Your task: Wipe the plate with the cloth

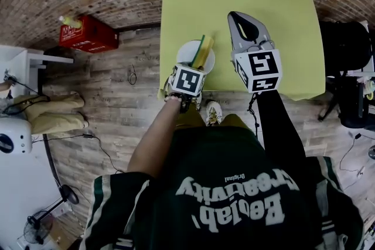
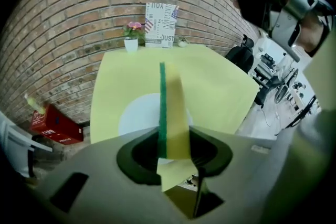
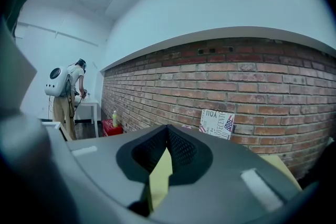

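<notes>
Left gripper: its jaws are pressing closed on the cloth, gripping it edge-up.
Cloth: yellow with a green edge, it is projecting forward over the plate; contact between them cannot be told.
Plate: white, it is lying at the near left of the yellow-green table.
Right gripper: its jaws are meeting at the tips, gripping nothing.

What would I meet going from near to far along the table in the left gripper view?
Left gripper shut on the cloth → white plate → yellow table → flower pot → brick wall.
</notes>
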Available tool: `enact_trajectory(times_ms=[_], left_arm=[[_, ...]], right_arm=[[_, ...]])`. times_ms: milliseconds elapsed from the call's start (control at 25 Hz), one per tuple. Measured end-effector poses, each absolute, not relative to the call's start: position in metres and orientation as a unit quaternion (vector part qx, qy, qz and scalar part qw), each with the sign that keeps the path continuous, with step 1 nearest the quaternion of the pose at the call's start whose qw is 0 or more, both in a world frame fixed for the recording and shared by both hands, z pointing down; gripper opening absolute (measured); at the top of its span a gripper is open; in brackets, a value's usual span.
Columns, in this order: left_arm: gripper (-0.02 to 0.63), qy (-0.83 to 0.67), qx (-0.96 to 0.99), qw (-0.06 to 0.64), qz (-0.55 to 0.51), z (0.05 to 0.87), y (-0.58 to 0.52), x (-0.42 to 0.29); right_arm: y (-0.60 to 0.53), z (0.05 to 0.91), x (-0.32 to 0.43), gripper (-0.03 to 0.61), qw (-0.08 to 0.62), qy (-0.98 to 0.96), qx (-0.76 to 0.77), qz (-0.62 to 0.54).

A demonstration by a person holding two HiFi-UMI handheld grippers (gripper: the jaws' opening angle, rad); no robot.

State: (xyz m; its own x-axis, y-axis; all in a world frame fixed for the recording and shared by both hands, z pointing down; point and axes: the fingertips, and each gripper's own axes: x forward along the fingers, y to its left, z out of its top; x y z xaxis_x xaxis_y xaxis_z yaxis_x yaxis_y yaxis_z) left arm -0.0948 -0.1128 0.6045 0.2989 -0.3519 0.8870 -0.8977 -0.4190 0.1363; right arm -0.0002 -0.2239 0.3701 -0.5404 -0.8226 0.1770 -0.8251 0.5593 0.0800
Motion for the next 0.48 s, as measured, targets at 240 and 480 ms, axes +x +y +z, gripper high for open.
enact_trajectory(times_ms=[240, 480], left_arm=[[0.137, -0.407, 0.747, 0.333, 0.407, 0.614, -0.109, -0.067], [0.137, -0.419, 0.741, 0.336, 0.402, 0.616, -0.115, -0.075]], right_arm=[[-0.223, 0.366, 0.012, 0.012, 0.097, -0.875, 0.475, 0.002], [-0.225, 0.365, 0.015, 0.012, 0.097, -0.875, 0.474, 0.001]])
